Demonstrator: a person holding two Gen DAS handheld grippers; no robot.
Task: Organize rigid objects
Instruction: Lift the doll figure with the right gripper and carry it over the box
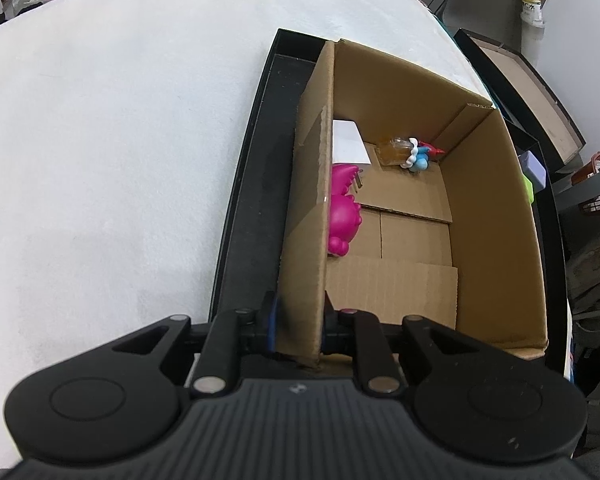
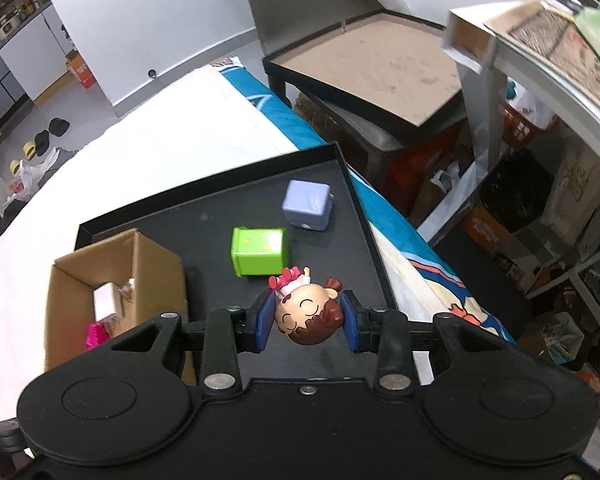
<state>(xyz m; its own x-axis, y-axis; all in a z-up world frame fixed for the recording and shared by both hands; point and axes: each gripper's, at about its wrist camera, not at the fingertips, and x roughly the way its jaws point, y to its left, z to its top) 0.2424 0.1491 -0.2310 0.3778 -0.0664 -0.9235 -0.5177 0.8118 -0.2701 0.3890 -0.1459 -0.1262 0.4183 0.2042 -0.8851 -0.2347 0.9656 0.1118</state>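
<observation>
My right fingers (image 2: 307, 318) are squeezing the doll (image 2: 306, 312); left fingers (image 1: 300, 326) are pinching the box (image 1: 496, 216) wall, steadying it for dropping.

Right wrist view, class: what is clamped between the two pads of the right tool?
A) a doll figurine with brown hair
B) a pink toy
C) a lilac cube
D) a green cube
A: the right tool grips the doll figurine by its head, while the green cube and lilac cube lie on the black tray.
</observation>
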